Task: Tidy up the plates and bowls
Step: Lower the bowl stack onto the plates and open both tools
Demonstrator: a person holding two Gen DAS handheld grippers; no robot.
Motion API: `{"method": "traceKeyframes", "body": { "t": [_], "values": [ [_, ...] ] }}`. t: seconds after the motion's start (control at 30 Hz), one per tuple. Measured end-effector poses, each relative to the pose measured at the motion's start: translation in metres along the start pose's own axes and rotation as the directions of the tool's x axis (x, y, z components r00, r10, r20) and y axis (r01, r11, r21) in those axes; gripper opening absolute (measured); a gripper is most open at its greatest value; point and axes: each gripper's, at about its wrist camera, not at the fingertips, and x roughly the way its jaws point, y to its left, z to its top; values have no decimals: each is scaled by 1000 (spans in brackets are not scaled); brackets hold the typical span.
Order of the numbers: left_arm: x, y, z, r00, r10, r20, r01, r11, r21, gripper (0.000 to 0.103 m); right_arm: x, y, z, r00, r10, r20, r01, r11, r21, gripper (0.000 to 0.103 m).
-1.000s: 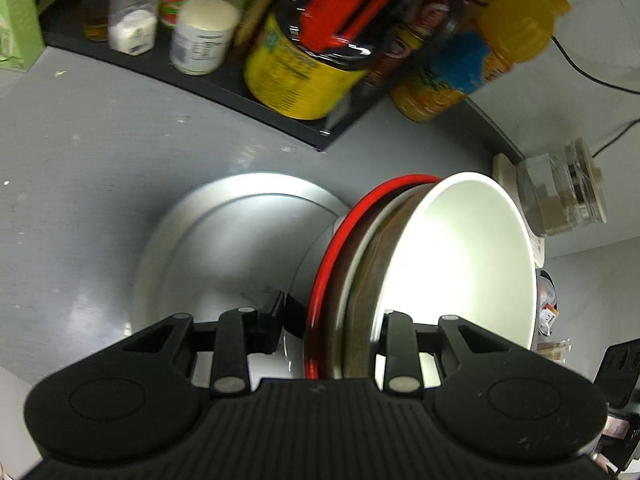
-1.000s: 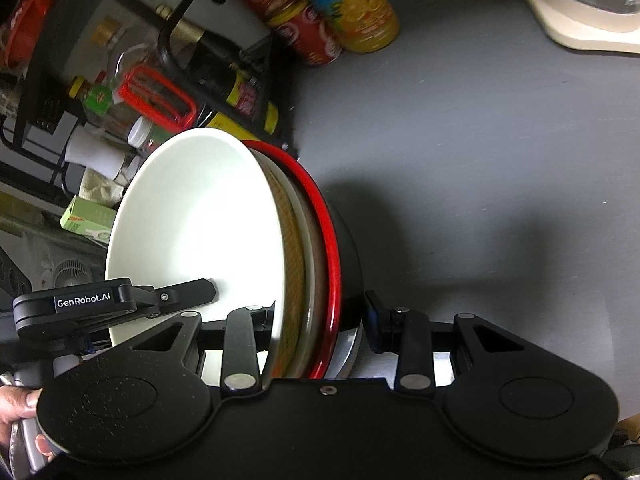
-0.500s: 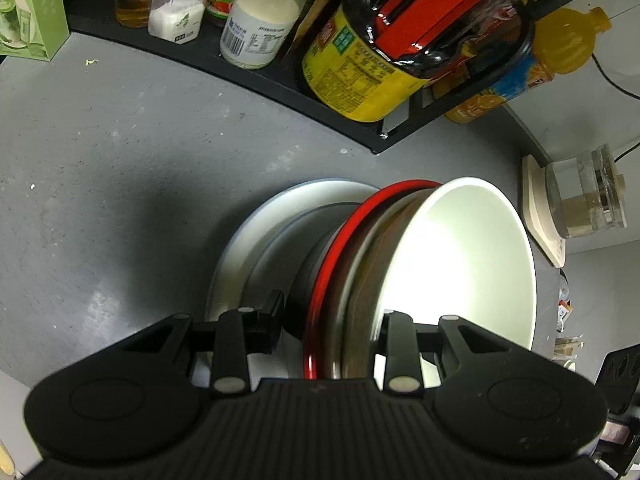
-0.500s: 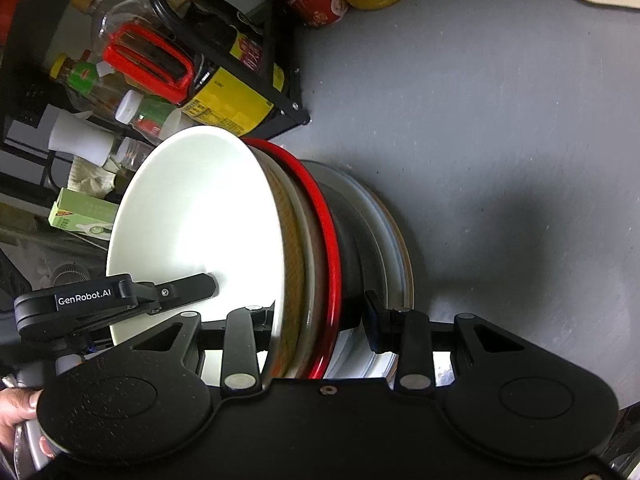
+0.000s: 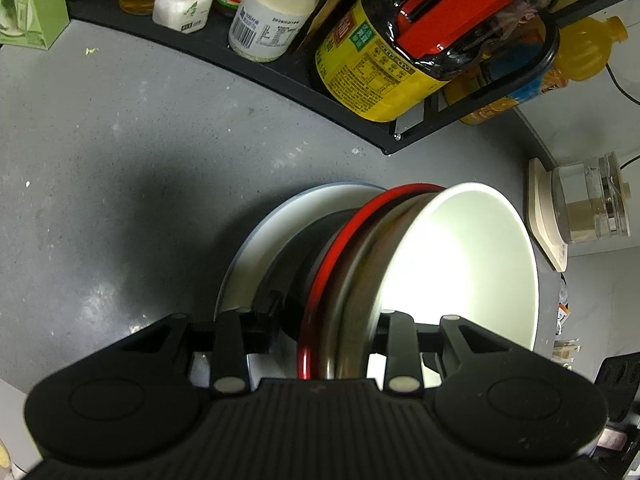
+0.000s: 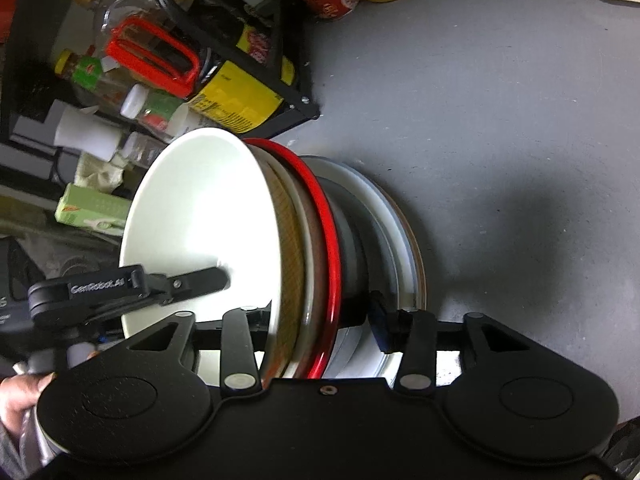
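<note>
A nested stack of bowls fills both views: a white bowl (image 5: 456,264) (image 6: 204,220) on top, a brown-rimmed bowl, and a red-rimmed black bowl (image 5: 320,284) (image 6: 324,232) at the bottom. Below the stack lies a white plate (image 5: 256,252) (image 6: 396,236) on the grey counter. My left gripper (image 5: 326,320) is shut on one side of the stack's rims. My right gripper (image 6: 320,320) is shut on the opposite side. The left gripper's finger shows inside the white bowl in the right wrist view (image 6: 192,280). Whether the stack touches the plate is hidden.
A black rack (image 5: 280,80) (image 6: 280,92) of bottles and jars stands at the back, with a large yellow-labelled bottle (image 5: 384,72). An orange juice bottle (image 5: 560,68) and a glass jar on a cream base (image 5: 588,204) stand to the right. A green carton (image 5: 28,4) is far left.
Both grippers have carried the bowl stack toward the rack and across over the white plate. The plate now sits directly beneath the stack. The grip is unchanged.
</note>
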Motion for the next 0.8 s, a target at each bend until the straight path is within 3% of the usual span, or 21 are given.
{"method": "traceKeyframes", "body": {
  "t": [0.1,0.33,0.57,0.67,0.8],
  "values": [
    [-2,-4,1,1000,19,7,-19,1000,17,38,-19,-1,4,998,40,41,-38,998,-53,56],
    [-18,-27,-3,993,69,98,-77,994,81,71,-66,-23,13,990,59,126,-44,992,-117,73],
    [-34,-47,-10,987,53,154,-78,984,163,78,-100,-27,9,972,-24,232,60,987,-148,83],
    [-41,-52,-15,984,35,175,-74,972,224,80,-108,-24,-1,954,-43,297,84,988,-128,89],
    [-49,-52,-19,981,31,191,-86,953,289,82,-112,-19,-19,917,-96,388,129,990,-60,90]
  ]
}}
